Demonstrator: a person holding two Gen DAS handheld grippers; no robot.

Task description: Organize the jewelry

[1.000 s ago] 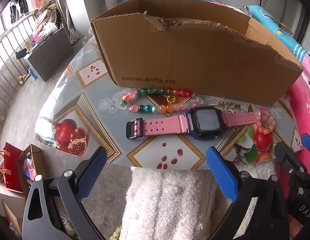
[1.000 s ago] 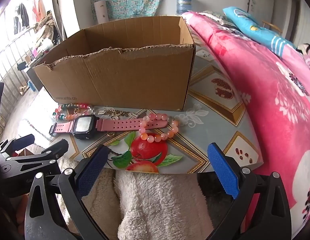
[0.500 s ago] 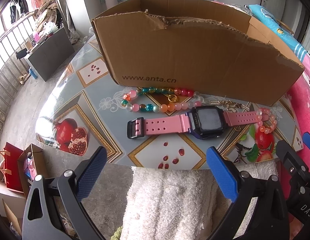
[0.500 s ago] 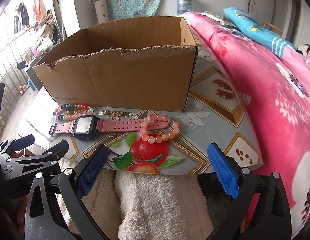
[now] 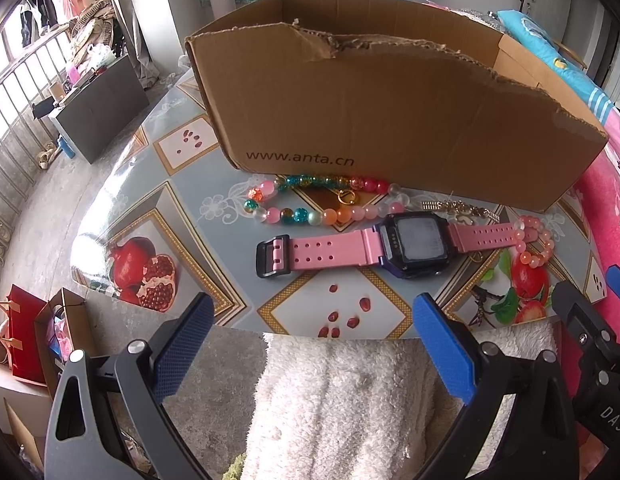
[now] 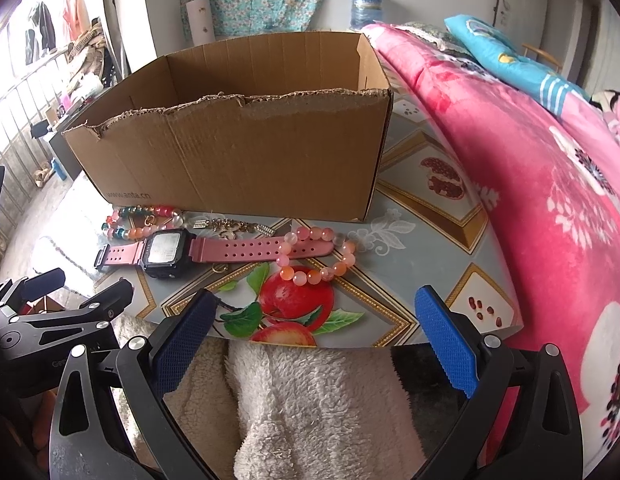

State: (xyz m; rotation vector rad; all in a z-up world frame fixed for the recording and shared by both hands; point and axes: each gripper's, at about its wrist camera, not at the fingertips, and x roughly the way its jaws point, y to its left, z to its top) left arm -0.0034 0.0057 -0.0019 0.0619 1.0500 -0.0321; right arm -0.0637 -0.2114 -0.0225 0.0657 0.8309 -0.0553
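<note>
Pink and long, the watch [image 5: 366, 246] lies flat on the desk [image 5: 182, 216] just in front of the cardboard box [image 5: 390, 120], its strap running parallel to the box's near wall, so crosswise to both sets of fingers. Between the watch and the box sit a multicoloured bead bracelet [image 5: 310, 200] and a small gold chain [image 5: 458, 208], the chain touching or almost touching the strap. Off the strap end farthest from the buckle, an orange-pink bead bracelet [image 6: 314, 256] overlaps the strap tip.

The left gripper [image 5: 314, 340] hovers at the desk edge nearest the person, its blue fingers [image 5: 182, 344] spread wide and holding nothing; the watch's buckle half lies straight ahead of the gap between them. The right gripper [image 6: 314, 336] hangs likewise at the same edge, fingers [image 6: 446, 332] spread and empty, with the orange-pink bracelet ahead of it and the watch face off to its left.

My judgement: the left gripper is the better placed for the watch and the right for the orange-pink bracelet. Since the strap lies across the fingers' line, they would have to turn to close over its narrow width. The box, open at the top, stands directly behind everything, so any lift goes up and forward over its torn near wall.
</note>
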